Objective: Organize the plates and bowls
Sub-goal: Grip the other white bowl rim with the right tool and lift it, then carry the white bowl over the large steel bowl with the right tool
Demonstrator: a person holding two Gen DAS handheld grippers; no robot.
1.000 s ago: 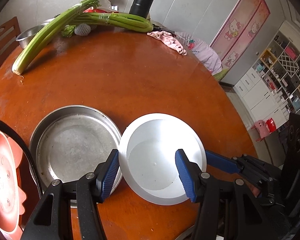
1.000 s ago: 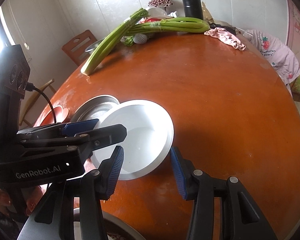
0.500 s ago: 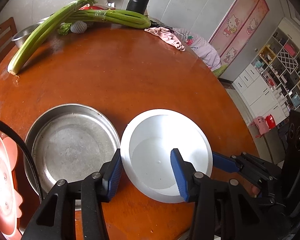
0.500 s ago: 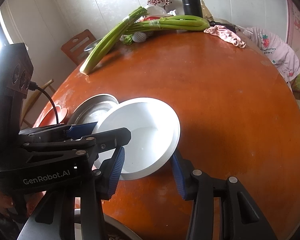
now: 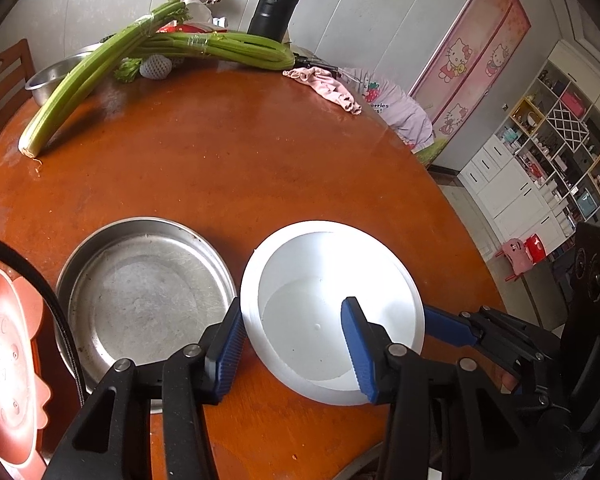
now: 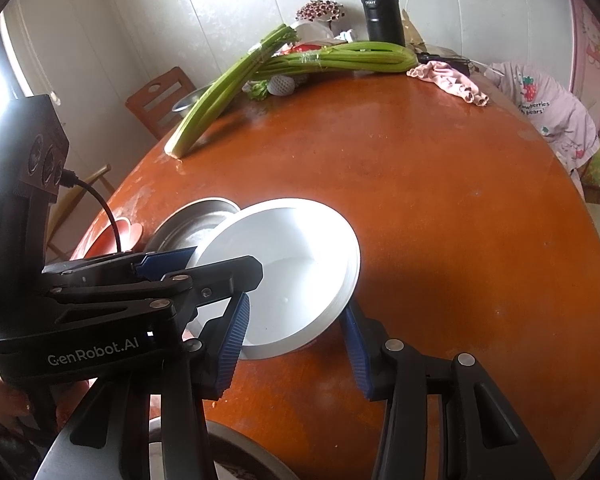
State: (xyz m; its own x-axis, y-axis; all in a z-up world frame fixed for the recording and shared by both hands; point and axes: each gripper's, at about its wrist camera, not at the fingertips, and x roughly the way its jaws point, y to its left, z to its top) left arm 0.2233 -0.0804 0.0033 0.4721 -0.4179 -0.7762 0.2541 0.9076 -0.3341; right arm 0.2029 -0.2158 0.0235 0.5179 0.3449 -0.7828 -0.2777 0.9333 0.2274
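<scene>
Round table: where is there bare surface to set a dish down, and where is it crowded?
Free: the middle of the table, between celery and pink cloth at the far edge and the white plate; also right of it. Crowded: the near edge, with steel pan, white plate and red dish.

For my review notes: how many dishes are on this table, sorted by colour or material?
White: 1, the white dish
Steel: 2, the steel pan and the steel bowl
Red: 1, the red plate
Unclassed: 1, a grey rim cut off by the bottom edge
Total: 5
</scene>
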